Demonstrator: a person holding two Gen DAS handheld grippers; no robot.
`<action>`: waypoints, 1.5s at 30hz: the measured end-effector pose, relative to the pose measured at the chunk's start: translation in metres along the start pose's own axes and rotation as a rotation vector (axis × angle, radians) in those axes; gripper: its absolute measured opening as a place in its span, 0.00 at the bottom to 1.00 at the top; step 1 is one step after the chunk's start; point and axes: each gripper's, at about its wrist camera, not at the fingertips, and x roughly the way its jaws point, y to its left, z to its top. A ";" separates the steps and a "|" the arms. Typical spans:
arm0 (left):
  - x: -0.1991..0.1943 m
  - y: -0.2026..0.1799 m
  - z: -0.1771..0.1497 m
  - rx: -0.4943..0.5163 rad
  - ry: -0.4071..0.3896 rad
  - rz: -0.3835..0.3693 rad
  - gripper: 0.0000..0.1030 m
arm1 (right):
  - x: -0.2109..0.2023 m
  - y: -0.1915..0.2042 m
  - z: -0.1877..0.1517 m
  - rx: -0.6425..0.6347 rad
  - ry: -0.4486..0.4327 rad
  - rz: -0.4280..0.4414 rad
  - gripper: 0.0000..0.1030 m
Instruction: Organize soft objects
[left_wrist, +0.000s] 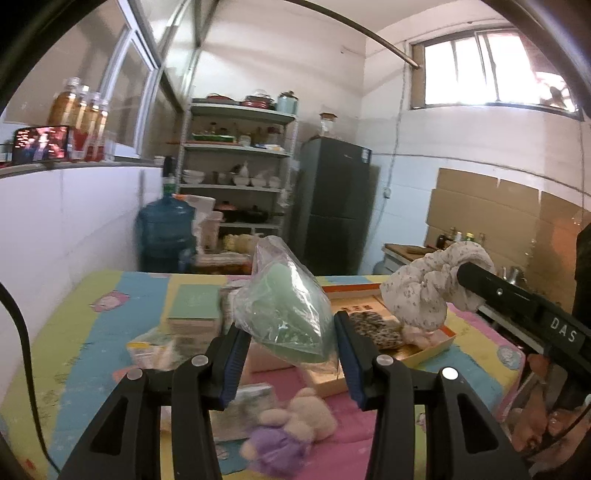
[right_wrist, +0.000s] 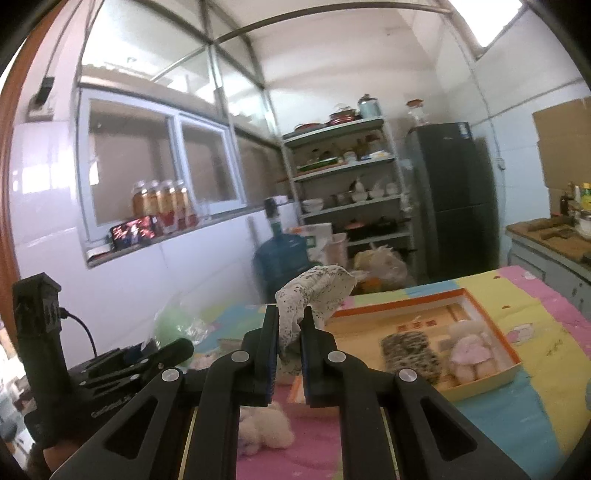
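Observation:
In the left wrist view my left gripper (left_wrist: 290, 345) is shut on a clear plastic bag (left_wrist: 284, 306) with a soft green thing inside, held above the table. To its right, my right gripper (left_wrist: 517, 301) carries a knotted white floral cloth (left_wrist: 421, 295) over an orange-rimmed box (left_wrist: 428, 350). The right wrist view shows my right gripper (right_wrist: 290, 321) shut on that floral cloth (right_wrist: 314, 291). The box (right_wrist: 402, 301) holds a leopard-print piece (right_wrist: 410, 354) and a pink plush (right_wrist: 469, 354). A beige plush (left_wrist: 310, 413) and a purple plush (left_wrist: 277, 446) lie on the table.
The table wears a colourful patchwork cloth (left_wrist: 74, 332). A green book stack (left_wrist: 194, 306) lies behind the bag. A white tiled wall (left_wrist: 74, 229) runs along the left. Beyond the table stand a blue water jug (left_wrist: 166, 232), a shelf rack (left_wrist: 236, 166) and a dark fridge (left_wrist: 336, 206).

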 end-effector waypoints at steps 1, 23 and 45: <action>0.004 -0.003 0.001 -0.001 0.004 -0.010 0.45 | -0.001 -0.005 0.002 0.006 -0.003 -0.009 0.10; 0.104 -0.073 -0.003 0.006 0.104 -0.098 0.45 | 0.014 -0.109 0.004 0.117 -0.009 -0.132 0.10; 0.173 -0.078 -0.021 -0.040 0.252 -0.094 0.45 | 0.090 -0.159 0.001 0.160 0.089 -0.109 0.10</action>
